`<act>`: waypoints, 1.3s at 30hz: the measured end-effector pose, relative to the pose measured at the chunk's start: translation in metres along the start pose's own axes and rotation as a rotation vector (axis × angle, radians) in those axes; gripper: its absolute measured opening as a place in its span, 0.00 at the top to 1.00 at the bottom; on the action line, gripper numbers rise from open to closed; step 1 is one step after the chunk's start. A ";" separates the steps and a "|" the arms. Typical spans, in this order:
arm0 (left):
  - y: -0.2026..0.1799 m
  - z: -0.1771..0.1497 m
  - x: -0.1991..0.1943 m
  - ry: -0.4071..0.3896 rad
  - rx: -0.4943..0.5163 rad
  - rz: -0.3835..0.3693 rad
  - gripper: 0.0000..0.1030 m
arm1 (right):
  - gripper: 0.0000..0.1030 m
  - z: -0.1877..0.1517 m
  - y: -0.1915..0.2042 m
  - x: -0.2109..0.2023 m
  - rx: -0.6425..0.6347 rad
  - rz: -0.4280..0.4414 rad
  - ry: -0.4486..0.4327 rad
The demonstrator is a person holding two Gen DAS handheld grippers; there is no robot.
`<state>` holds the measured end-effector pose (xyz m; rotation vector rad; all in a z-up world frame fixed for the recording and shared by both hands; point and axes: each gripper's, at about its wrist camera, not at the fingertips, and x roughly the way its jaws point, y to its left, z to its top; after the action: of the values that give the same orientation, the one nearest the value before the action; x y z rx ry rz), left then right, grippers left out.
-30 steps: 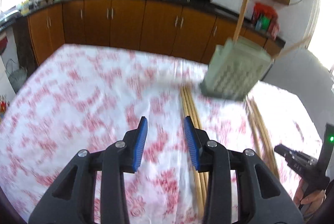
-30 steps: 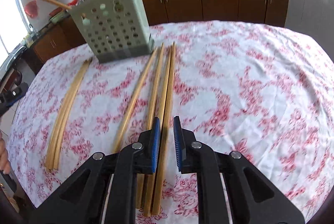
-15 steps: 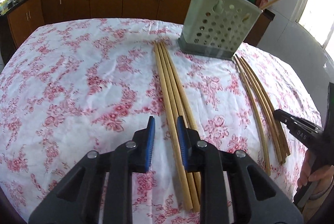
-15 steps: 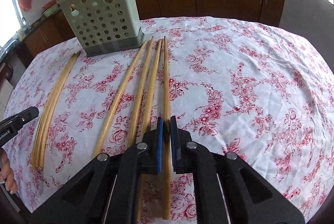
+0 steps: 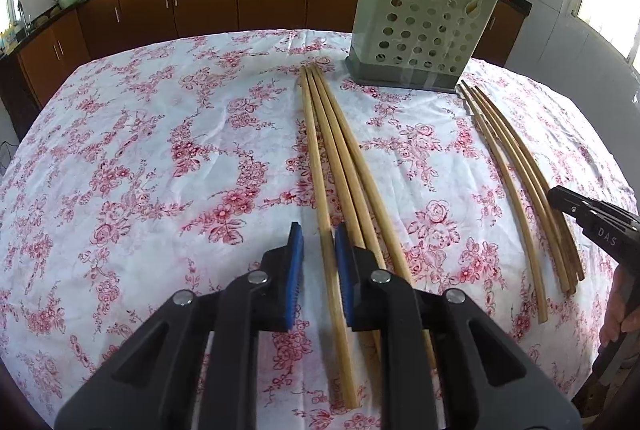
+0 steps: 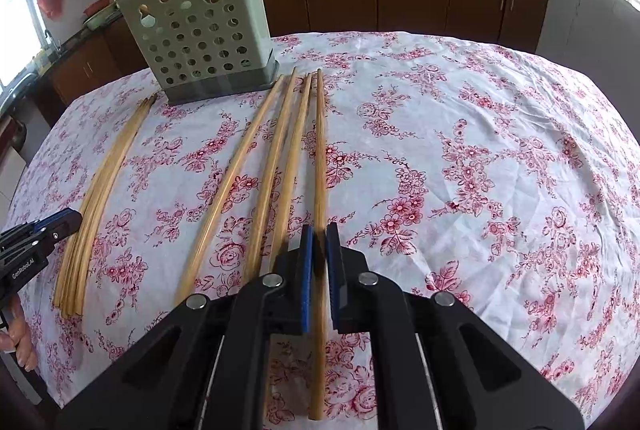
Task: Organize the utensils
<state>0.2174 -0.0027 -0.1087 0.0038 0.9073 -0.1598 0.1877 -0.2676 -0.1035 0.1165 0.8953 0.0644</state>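
Observation:
A pale green perforated utensil holder (image 5: 424,25) (image 6: 200,37) stands at the far side of the floral tablecloth with two wooden sticks in it. Three thick wooden chopsticks (image 5: 340,157) lie in front of my left gripper (image 5: 319,242). Its jaws are narrowly open around the leftmost chopstick (image 5: 320,189), with gaps on both sides. My right gripper (image 6: 319,238) is shut on the rightmost of several thick chopsticks (image 6: 319,157). A bundle of thin chopsticks (image 5: 520,181) (image 6: 108,181) lies off to the side.
The other hand's gripper shows at the right edge of the left wrist view (image 5: 592,226) and at the left edge of the right wrist view (image 6: 36,234). Brown kitchen cabinets (image 5: 200,1) run behind the table. The tablecloth (image 6: 480,157) drops off at its edges.
My left gripper swung toward the holder, moved over the leftmost thick chopstick and narrowed. My right gripper closed onto the rightmost thick chopstick.

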 end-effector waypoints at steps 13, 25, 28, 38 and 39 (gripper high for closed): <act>0.068 0.027 0.015 -0.026 -0.118 0.103 0.91 | 0.92 0.014 -0.030 0.010 0.048 -0.093 -0.045; 0.072 0.029 0.015 -0.028 -0.137 0.085 0.90 | 0.92 0.014 -0.029 0.012 0.052 -0.089 -0.045; 0.073 0.028 0.014 -0.028 -0.132 0.091 0.90 | 0.92 0.014 -0.029 0.011 0.055 -0.085 -0.045; 0.074 0.028 0.013 -0.030 -0.144 0.077 0.90 | 0.92 0.014 -0.029 0.011 0.054 -0.086 -0.045; 0.074 0.028 0.013 -0.030 -0.143 0.077 0.90 | 0.92 0.014 -0.029 0.011 0.054 -0.086 -0.045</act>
<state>0.2575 0.0668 -0.1062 -0.0964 0.8858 -0.0228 0.2059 -0.2963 -0.1071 0.1293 0.8567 -0.0428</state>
